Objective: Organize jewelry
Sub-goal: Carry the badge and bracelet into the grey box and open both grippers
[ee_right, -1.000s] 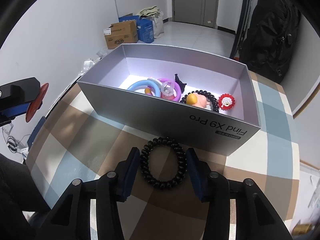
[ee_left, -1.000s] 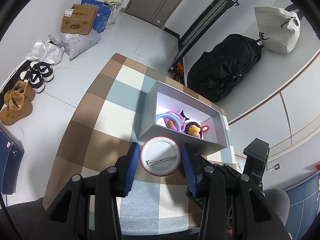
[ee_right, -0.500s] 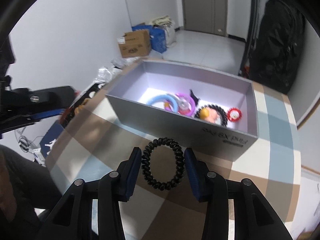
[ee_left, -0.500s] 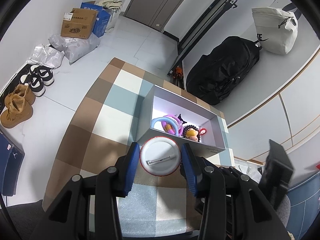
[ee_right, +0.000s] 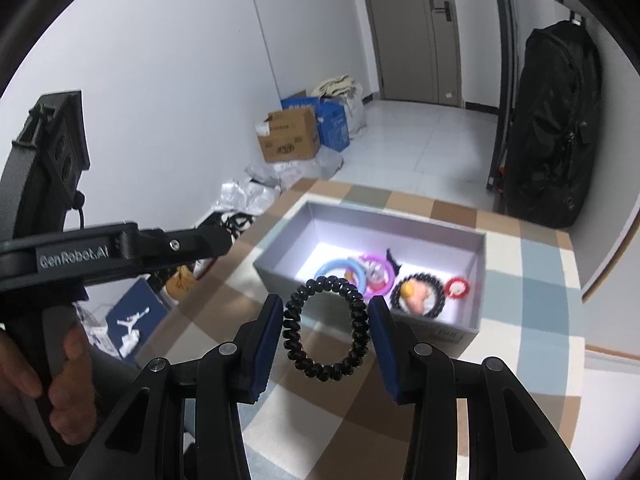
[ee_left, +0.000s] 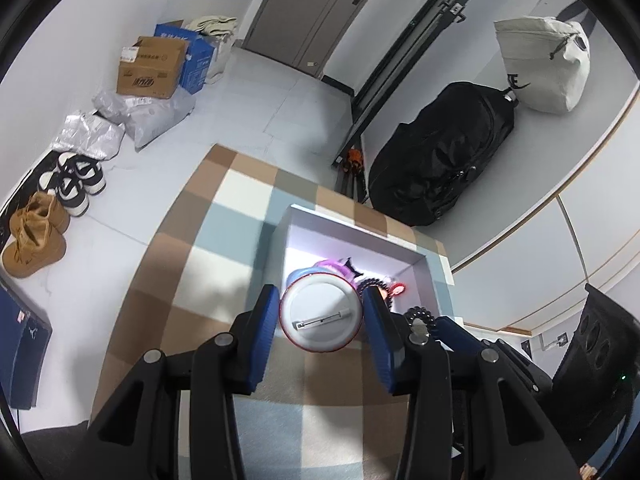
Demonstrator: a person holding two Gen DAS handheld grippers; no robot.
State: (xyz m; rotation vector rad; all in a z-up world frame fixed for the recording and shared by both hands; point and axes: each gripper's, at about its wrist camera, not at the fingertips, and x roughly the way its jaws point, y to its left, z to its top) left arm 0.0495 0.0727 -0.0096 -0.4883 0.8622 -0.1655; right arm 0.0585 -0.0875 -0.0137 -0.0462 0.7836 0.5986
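Left wrist: I see a checked tablecloth [ee_left: 180, 280] over pale floor, shoes [ee_left: 36, 232] and cartons [ee_left: 152, 68] by the wall. My left gripper [ee_left: 320, 316] clamps a round badge [ee_left: 320, 312] above the grey box [ee_left: 424, 268], hiding part of its contents.

Right wrist: my right gripper [ee_right: 326, 328] pinches a black coil hair tie [ee_right: 324, 326] above the box's near-left corner; rings [ee_right: 356, 272] lie inside.

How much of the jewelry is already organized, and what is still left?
Done: rings, a bead bracelet and a red charm lie in the grey box. In hand: left gripper holds a pin badge, right gripper a black spiral hair tie. Left: dropping both in.
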